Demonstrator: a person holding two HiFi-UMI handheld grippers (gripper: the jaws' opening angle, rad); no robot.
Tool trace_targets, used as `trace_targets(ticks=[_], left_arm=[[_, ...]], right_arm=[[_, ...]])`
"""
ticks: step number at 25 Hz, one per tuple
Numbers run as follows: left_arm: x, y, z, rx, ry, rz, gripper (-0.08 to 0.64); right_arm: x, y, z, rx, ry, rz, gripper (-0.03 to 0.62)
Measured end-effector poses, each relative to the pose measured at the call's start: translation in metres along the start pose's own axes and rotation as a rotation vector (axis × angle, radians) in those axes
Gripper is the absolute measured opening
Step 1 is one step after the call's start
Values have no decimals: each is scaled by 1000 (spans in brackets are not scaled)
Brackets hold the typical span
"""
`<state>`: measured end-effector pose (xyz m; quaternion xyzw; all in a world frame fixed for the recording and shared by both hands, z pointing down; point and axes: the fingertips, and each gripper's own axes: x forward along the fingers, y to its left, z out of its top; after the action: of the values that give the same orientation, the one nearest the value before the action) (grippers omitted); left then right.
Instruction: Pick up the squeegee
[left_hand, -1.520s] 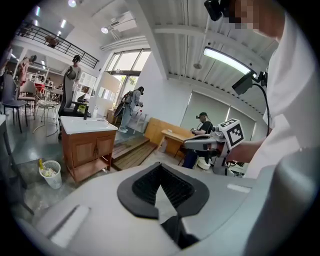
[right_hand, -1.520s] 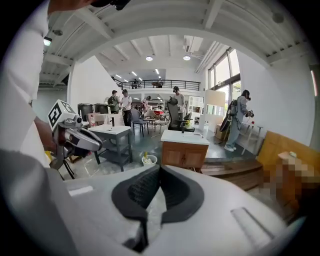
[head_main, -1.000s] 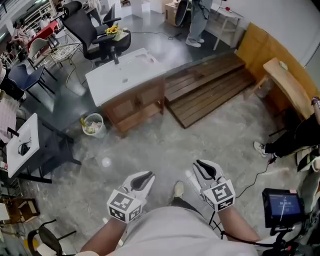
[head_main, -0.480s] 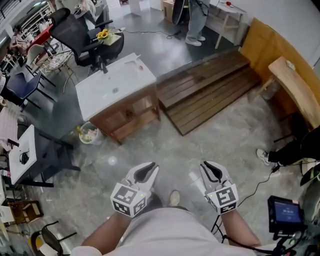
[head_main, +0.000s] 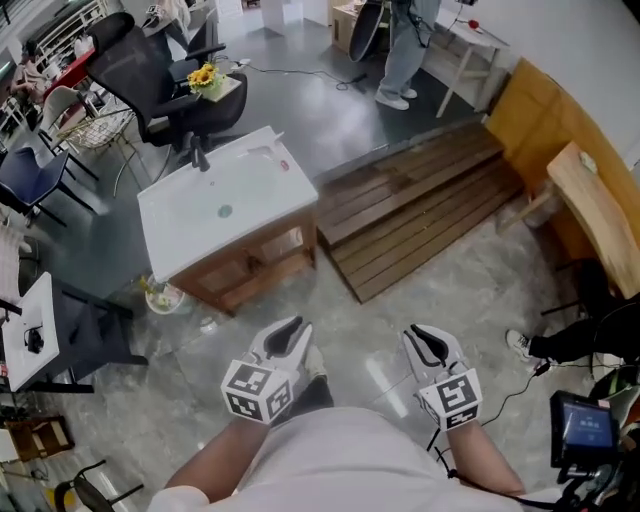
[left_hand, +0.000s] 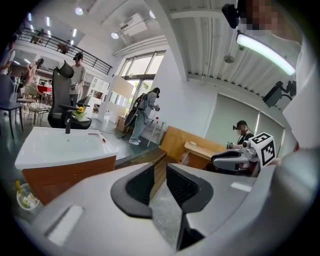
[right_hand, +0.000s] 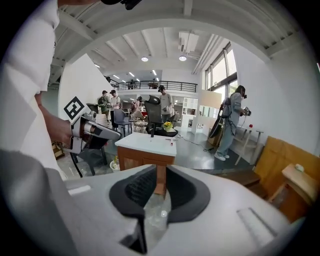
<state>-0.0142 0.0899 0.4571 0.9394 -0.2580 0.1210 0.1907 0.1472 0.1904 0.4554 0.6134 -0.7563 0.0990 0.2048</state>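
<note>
A white sink counter (head_main: 240, 215) on a wooden cabinet stands ahead of me, with a black tap (head_main: 197, 155) at its far edge. A small thin red thing (head_main: 283, 165) lies on the counter's right part; it is too small to tell whether it is the squeegee. It also shows in the left gripper view as a red thing (left_hand: 99, 136). My left gripper (head_main: 290, 333) is held over the floor short of the cabinet, its jaws opening with nothing between them. My right gripper (head_main: 427, 338) is level with it to the right, open and empty.
A low wooden slat platform (head_main: 420, 200) lies right of the cabinet. A small bin (head_main: 160, 297) sits at the cabinet's left foot. Office chairs (head_main: 140, 75) stand behind the counter, a person (head_main: 405, 50) farther back, a wooden bench (head_main: 590, 200) at right, a screen on a stand (head_main: 583, 425) at lower right.
The counter and cabinet have come much nearer in the head view as both grippers moved forward together. The left jaws stand a little wider apart.
</note>
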Motion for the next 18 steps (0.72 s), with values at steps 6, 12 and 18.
trace_targets(ticks=[6,12,18], left_arm=[[61,86,50,-14,-35,38,83],[111,158,73,-52,-36,138,100],[168,223,96,-75,-54,282,119]], right_arm=[[79,-43,55,-37,4,-26,43],[160,-47,93,-28,2,74,43],[228,-68,116,-67,3,166,43]])
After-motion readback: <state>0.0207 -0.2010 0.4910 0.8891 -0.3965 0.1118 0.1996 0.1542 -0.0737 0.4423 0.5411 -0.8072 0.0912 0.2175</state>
